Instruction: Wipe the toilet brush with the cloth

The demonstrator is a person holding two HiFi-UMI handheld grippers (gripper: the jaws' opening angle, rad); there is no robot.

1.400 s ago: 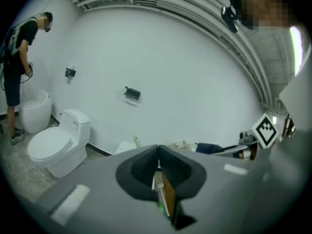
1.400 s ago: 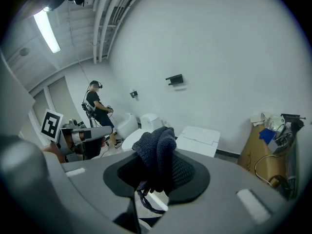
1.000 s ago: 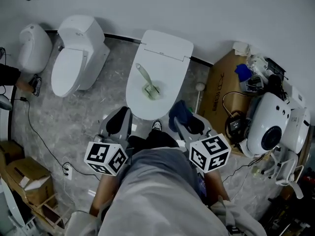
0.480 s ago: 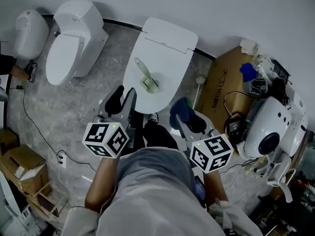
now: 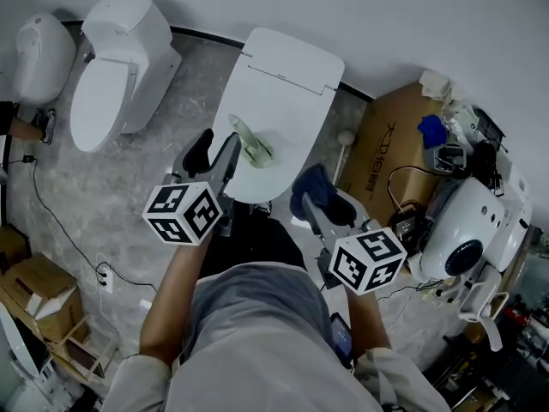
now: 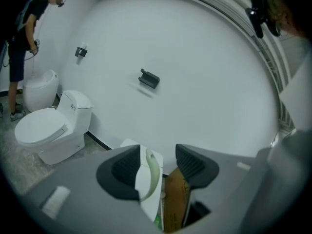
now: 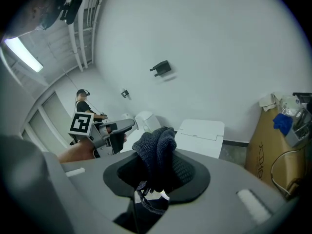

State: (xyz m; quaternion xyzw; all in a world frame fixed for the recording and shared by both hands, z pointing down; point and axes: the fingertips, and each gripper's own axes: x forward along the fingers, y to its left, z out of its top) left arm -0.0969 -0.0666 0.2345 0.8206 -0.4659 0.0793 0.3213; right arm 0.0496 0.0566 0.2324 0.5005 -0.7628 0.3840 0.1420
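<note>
A pale green toilet brush (image 5: 250, 143) lies on the closed lid of the middle toilet (image 5: 287, 75). My left gripper (image 5: 214, 154) is open at the lid's near left edge, its jaws just left of the brush. In the left gripper view the brush handle (image 6: 152, 171) shows in the gap of the left gripper (image 6: 156, 167), nearer the left jaw, not clamped. My right gripper (image 5: 316, 200) hovers off the lid's near right corner, shut on a dark blue cloth (image 5: 310, 187). The cloth (image 7: 158, 152) bunches up out of the right gripper (image 7: 158, 172).
Two more white toilets (image 5: 111, 71) (image 5: 34, 54) stand at the left. Right of the middle toilet are a white-knobbed stick (image 5: 346, 140), a cardboard box (image 5: 390, 157) and a white machine (image 5: 467, 221) with cables. Boxes (image 5: 39, 294) sit at the lower left. A person (image 6: 22, 43) stands far off.
My left gripper has moved forward from beside my body up to the lid, alongside the brush. The right gripper with the cloth has stayed about where it was.
</note>
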